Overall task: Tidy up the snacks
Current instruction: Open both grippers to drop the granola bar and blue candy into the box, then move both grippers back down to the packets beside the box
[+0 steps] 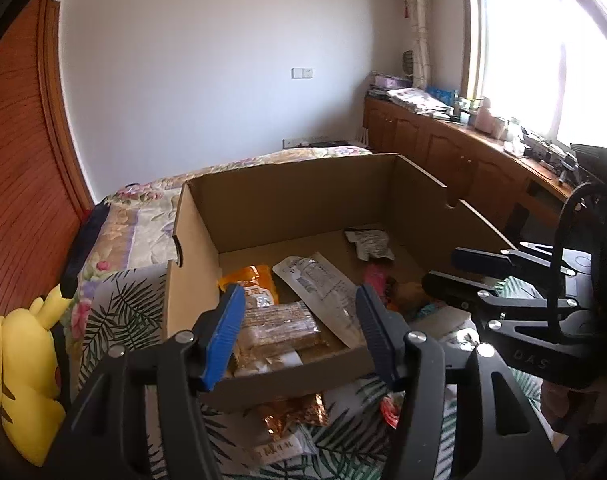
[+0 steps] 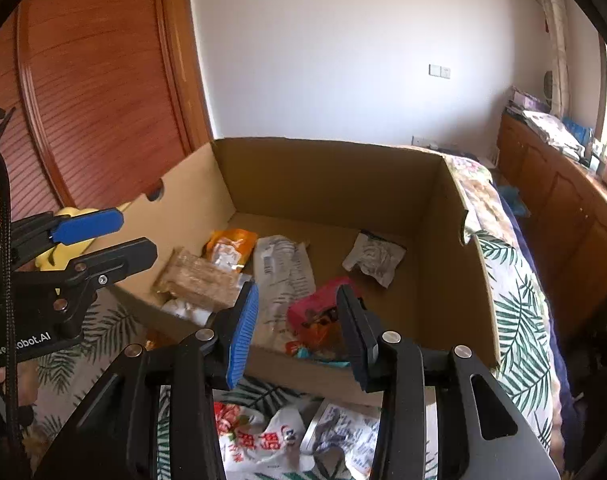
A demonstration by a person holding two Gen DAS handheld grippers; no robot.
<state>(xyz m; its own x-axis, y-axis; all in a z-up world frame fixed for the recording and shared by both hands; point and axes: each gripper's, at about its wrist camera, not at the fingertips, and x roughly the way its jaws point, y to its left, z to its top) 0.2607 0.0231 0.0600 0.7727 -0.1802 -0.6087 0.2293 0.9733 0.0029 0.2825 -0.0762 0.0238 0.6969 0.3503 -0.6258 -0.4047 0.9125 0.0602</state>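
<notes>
Poised with jaws apart and empty: left gripper (image 1: 299, 328) and right gripper (image 2: 297, 330), above cardboard box (image 2: 455, 240) holding snack packets (image 2: 283, 280).

**Snack Items and Carton: Position Record**

The cardboard box (image 2: 335, 176) stands open-topped on the leaf-print bedding. Inside, on its floor:

- a brown cracker pack (image 2: 199, 278), lying flat near the front-left corner;
- an orange packet (image 2: 229, 250), behind the cracker pack;
- a long clear-and-white printed wrapper (image 2: 281, 280), lying lengthwise at centre;
- a crumpled white wrapper (image 2: 373, 258) (set apart, toward the rear right);
- a pink packet (image 2: 319, 306), near the front wall.

Outside, before the front wall, lie a red-and-white bag (image 2: 259, 438) and a gold foil packet (image 1: 291, 412).
</notes>
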